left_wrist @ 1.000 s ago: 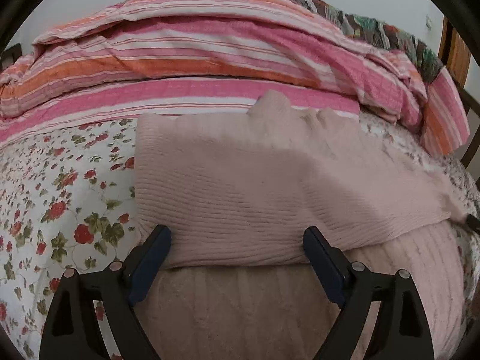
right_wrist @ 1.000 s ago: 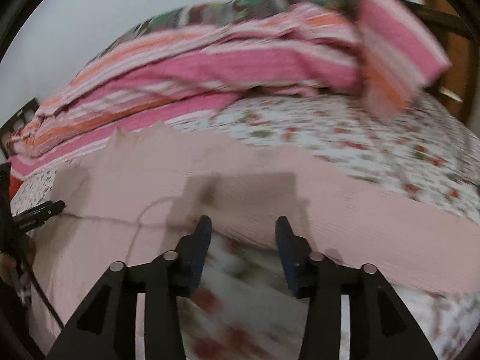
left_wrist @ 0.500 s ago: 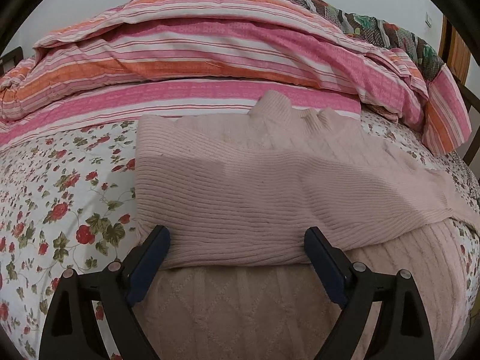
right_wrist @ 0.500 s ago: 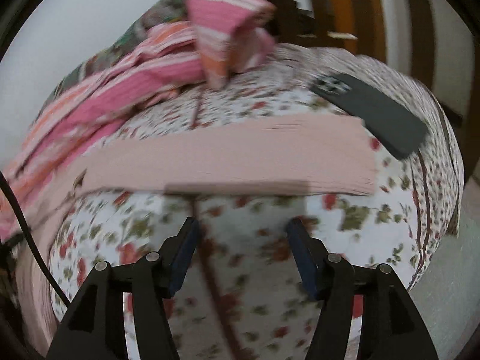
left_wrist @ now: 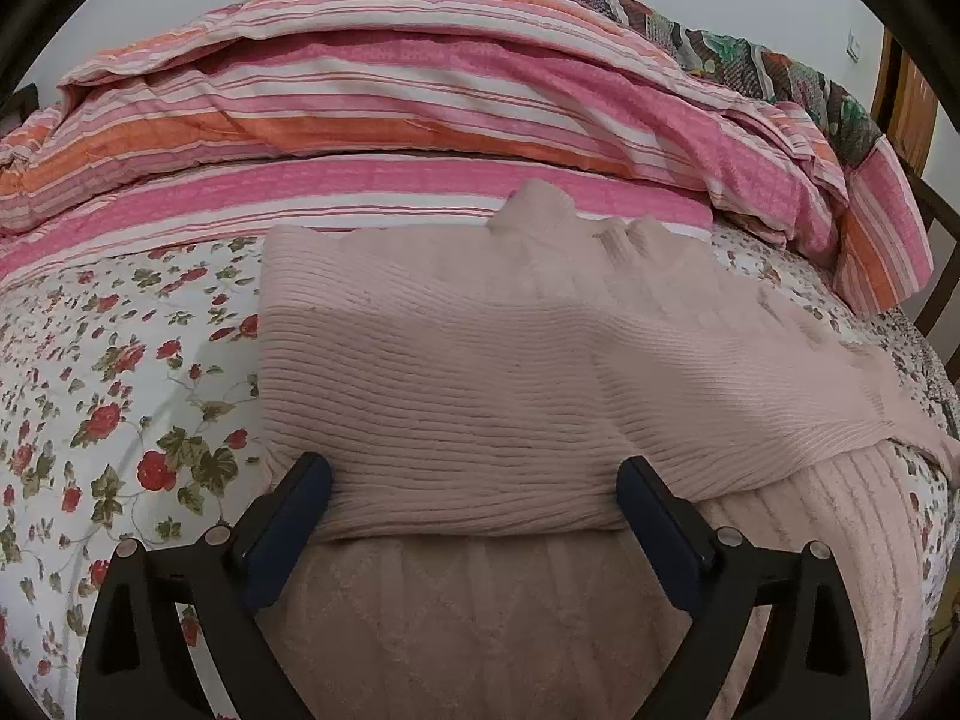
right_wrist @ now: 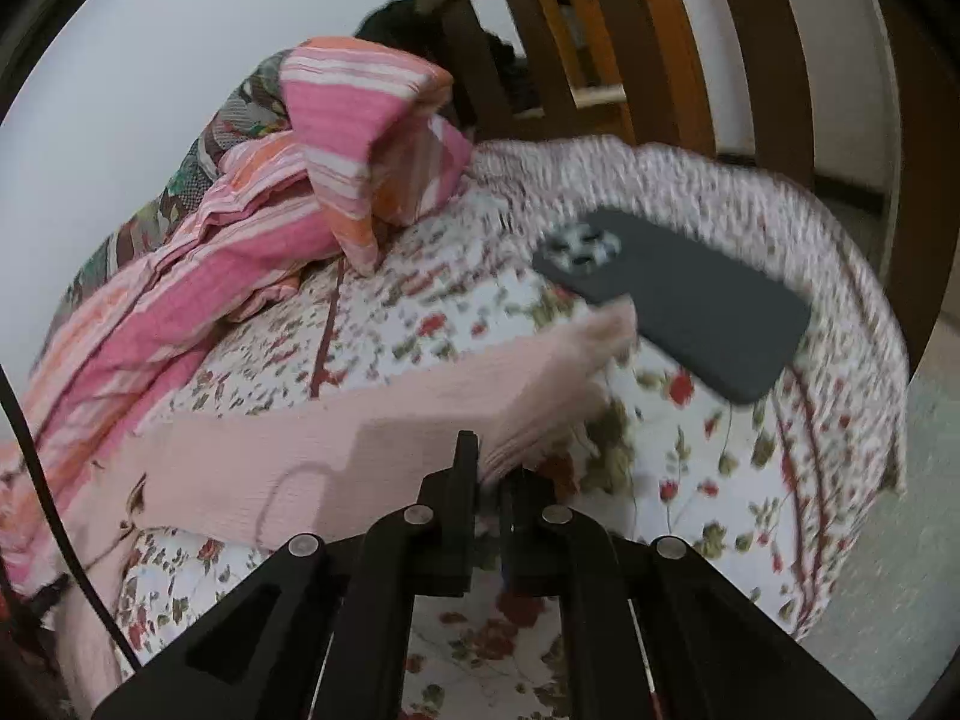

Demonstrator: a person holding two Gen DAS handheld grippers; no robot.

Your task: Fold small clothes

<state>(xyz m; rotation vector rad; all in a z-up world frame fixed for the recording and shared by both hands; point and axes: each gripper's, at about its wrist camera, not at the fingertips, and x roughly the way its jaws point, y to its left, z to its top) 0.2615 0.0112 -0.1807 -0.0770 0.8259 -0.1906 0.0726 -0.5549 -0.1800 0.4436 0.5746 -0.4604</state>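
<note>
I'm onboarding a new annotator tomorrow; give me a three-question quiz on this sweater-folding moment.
1. True or false: the right gripper is shut on the pink sweater's sleeve.
2. What lies on the floral bedsheet just beyond the sleeve's cuff? A) a book B) a dark phone C) a remote
3. Fill in: the left gripper has its jaws standing ____, one finger at each side of the folded sleeve on the pink sweater.

Key
1. True: its jaws are closed with the sleeve's edge pinched between them.
2. B, the dark phone, lying back up.
3. Wide open.
</note>
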